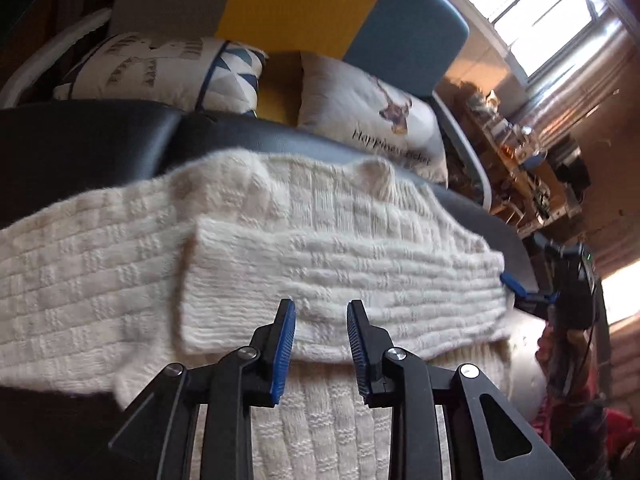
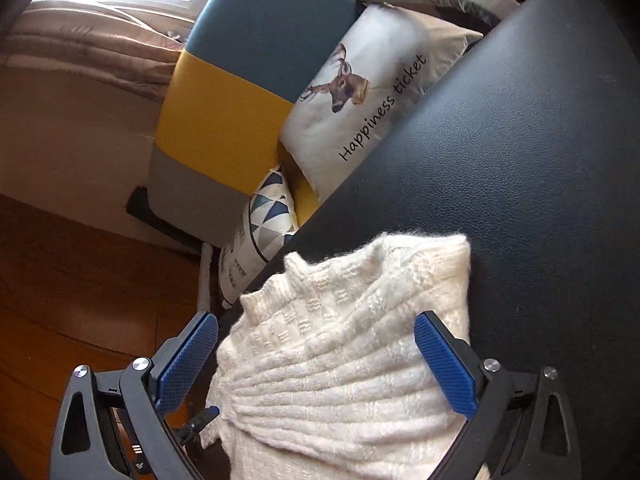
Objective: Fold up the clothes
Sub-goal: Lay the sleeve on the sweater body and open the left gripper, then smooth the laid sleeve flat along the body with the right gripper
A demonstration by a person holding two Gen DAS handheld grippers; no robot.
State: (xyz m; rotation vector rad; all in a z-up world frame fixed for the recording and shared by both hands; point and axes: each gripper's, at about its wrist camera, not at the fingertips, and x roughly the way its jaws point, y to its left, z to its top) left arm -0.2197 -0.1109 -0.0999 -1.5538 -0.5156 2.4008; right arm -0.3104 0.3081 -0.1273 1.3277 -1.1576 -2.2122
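Note:
A cream knit sweater (image 1: 304, 216) lies spread on a black leather surface (image 1: 80, 140). One sleeve (image 1: 340, 272) is folded across its body. My left gripper (image 1: 321, 307) hovers at the near edge of that folded sleeve, its blue pads (image 1: 285, 344) a little apart with nothing between them. The right gripper (image 1: 516, 284) shows at the sleeve's right end, a blue finger beside the knit. In the right wrist view my right gripper (image 2: 316, 320) stands wide open over the sweater (image 2: 340, 340), one finger off each side of the fabric. A small dark finger of the left gripper (image 2: 202, 420) shows at the sweater's lower left.
Behind the black surface (image 2: 520, 160) stands a chair with a grey, yellow and teal back (image 1: 304, 0), holding a deer pillow (image 2: 360, 92) and a triangle-print pillow (image 1: 160, 68). There is wooden floor (image 2: 60, 280) to the left and a cluttered shelf (image 1: 520, 152) below a bright window to the right.

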